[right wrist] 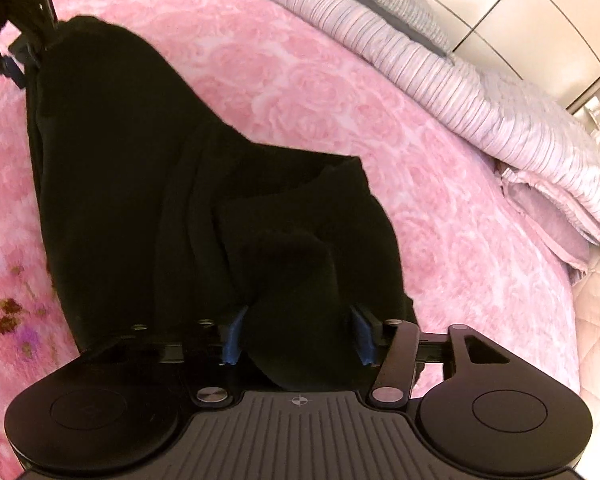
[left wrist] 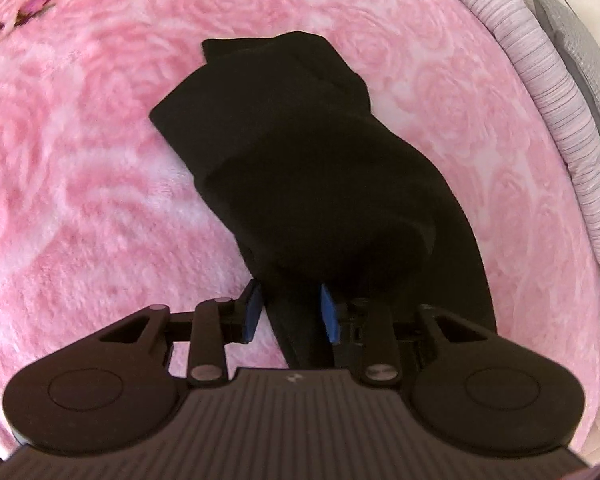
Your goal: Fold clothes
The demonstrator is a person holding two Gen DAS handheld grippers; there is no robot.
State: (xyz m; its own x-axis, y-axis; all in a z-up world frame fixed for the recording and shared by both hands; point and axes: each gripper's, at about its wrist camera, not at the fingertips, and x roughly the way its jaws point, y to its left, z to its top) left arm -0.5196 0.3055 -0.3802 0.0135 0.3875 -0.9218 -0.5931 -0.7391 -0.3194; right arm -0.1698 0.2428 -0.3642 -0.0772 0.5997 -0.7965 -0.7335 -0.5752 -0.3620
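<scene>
Both grippers, left (left wrist: 290, 312) and right (right wrist: 298, 334), are holding jaws clamped on bunched edges of the soft black garment (left wrist: 300, 152), draping over the pink rose-patterned fleece bed blanket (left wrist: 80, 160); mid-fold, seemingly, next needing both edges carried evenly across.

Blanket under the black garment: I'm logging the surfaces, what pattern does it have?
Pink plush blanket with embossed rose swirls, clearest in the left wrist view.

Black garment (left wrist: 300, 168), soft and creased, partly folded. Far end bunched on pink blanket (left wrist: 80, 160). Near end lifted.
</scene>
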